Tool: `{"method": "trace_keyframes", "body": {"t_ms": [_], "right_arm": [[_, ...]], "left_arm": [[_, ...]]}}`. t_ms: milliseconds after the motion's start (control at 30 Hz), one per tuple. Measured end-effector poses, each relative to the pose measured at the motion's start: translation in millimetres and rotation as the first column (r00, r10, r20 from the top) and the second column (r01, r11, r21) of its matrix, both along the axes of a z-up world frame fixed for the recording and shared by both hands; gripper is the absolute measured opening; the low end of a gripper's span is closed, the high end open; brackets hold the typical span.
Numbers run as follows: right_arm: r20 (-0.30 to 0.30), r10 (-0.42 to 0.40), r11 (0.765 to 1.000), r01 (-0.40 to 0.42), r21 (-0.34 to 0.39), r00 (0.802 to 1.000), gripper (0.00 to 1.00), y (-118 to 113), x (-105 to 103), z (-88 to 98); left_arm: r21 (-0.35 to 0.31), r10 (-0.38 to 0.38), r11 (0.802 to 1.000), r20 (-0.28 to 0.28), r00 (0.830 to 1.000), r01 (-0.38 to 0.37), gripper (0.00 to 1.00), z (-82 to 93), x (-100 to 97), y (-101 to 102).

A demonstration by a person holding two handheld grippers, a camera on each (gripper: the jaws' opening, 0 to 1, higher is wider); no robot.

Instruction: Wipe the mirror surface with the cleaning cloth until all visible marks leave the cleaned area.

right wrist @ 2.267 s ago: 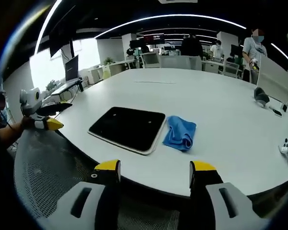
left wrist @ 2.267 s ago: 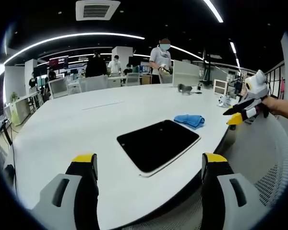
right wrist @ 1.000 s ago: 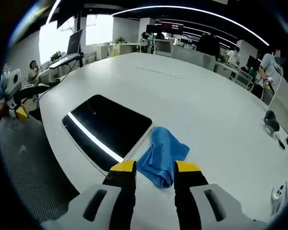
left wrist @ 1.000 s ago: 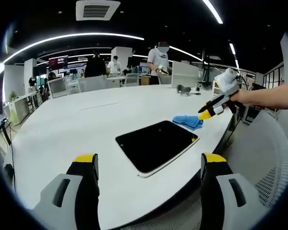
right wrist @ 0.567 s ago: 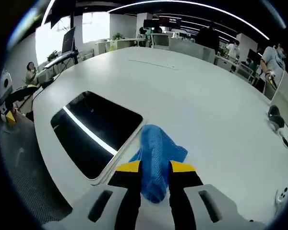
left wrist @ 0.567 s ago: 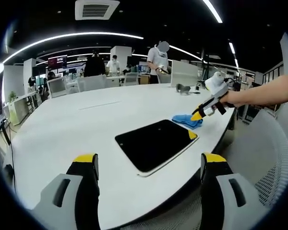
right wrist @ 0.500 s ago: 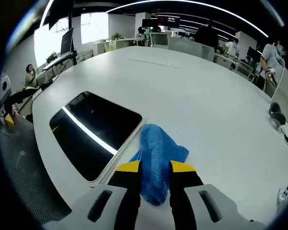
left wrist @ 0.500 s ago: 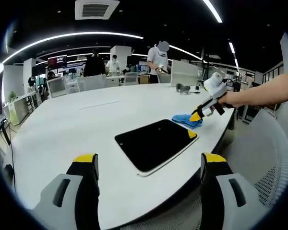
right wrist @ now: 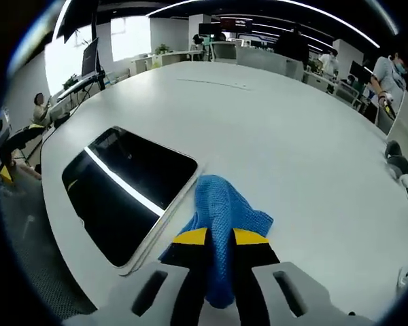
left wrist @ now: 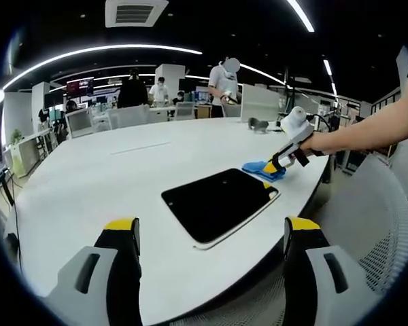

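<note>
Crumpled blue cleaning cloth [right wrist: 221,224] on white counter [right wrist: 306,163], just beside dark rectangular mirror [right wrist: 126,187], clamped between right gripper [right wrist: 219,238] jaws, left gripper [left wrist: 211,227] jaws released, well apart from cloth.

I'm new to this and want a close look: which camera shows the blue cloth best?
The right gripper view: the cloth is close and large, pinched between the right gripper's fingers beside the mirror. The left gripper view shows it small and far, beyond the mirror.
</note>
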State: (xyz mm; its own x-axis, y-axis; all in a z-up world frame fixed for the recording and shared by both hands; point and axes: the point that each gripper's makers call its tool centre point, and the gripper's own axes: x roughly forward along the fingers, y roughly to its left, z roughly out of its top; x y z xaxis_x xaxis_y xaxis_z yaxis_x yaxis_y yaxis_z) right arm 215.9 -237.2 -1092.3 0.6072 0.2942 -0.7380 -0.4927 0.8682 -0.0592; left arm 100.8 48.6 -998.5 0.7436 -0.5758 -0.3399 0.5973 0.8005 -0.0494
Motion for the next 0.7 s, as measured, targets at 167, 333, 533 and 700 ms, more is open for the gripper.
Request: {"method": "trace_keyframes", "body": {"t_ms": [167,333,533,700], "right_arm": [[0.013,0.018,1.0,-0.018,0.004,1.0,0.01,3.0,-1.6,0.0],[0.043,0.005,1.0,-0.006,0.01,0.999,0.0,3.8,2.1,7.0],[0.061,-0.126,0.981,0.115,0.159,0.99,0.0,15.0,13.9,37.7],[0.086,-0.153,0.969,0.132,0.207,0.984,0.0,31.9,20.7,57.8]], "left_arm": [[0.001,0.002,1.0,-0.006,1.0,-0.002,0.85,-0.7,-0.1,0.4],[-0.001,0.007,1.0,0.004,1.0,-0.007,0.87,0.9,0.9,1.3],[0.0,0.009,1.0,0.001,1.0,-0.009,0.87,0.2,0.9,2.4],[-0.004,0.011,1.0,0.004,1.0,-0.011,0.87,0.7,1.5,2.9]]}}
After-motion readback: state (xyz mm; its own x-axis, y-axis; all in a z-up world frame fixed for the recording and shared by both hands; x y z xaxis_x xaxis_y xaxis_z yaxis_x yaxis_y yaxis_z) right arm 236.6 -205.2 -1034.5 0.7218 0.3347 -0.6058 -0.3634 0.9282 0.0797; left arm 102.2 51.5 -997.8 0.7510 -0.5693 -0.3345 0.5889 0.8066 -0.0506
